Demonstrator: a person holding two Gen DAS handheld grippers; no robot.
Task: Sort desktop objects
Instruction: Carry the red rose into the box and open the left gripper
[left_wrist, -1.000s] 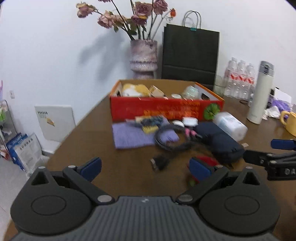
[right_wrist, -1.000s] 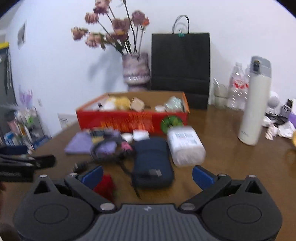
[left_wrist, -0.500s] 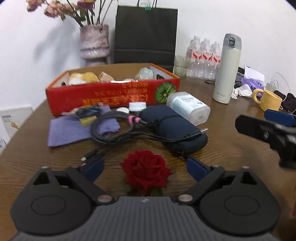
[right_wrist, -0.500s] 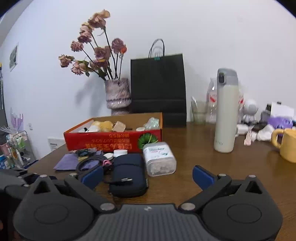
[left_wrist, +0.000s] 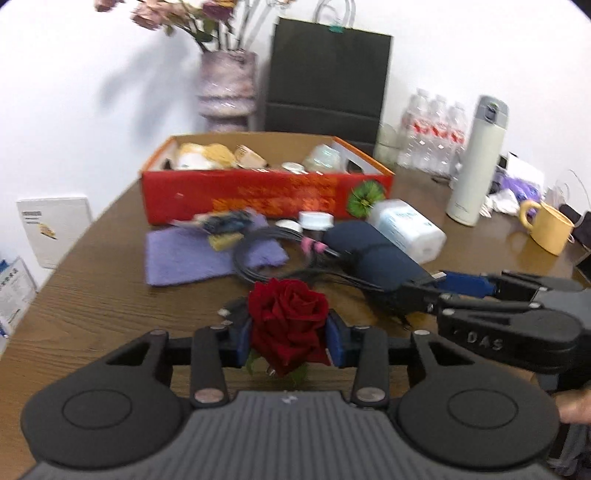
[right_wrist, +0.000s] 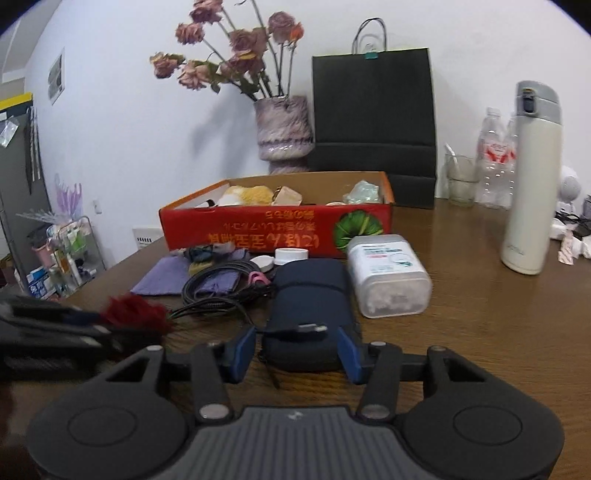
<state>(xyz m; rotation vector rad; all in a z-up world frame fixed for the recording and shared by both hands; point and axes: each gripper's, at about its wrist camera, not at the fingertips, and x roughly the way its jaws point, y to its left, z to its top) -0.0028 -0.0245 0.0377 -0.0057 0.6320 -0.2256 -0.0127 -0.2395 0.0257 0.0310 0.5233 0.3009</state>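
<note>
The left tool is closing on a red rose; its two blue pads touch the flower on both sides, at the near edge of the wooden surface. The right tool is also closing, around the near end of a dark blue pouch. The right pad is against the pouch, but a small gap shows at the left pad. A black cable lies left of the pouch, with its plug on top of the pouch. Farther away stands a red cardboard box, and a clear plastic container lies just right of the pouch.
</note>
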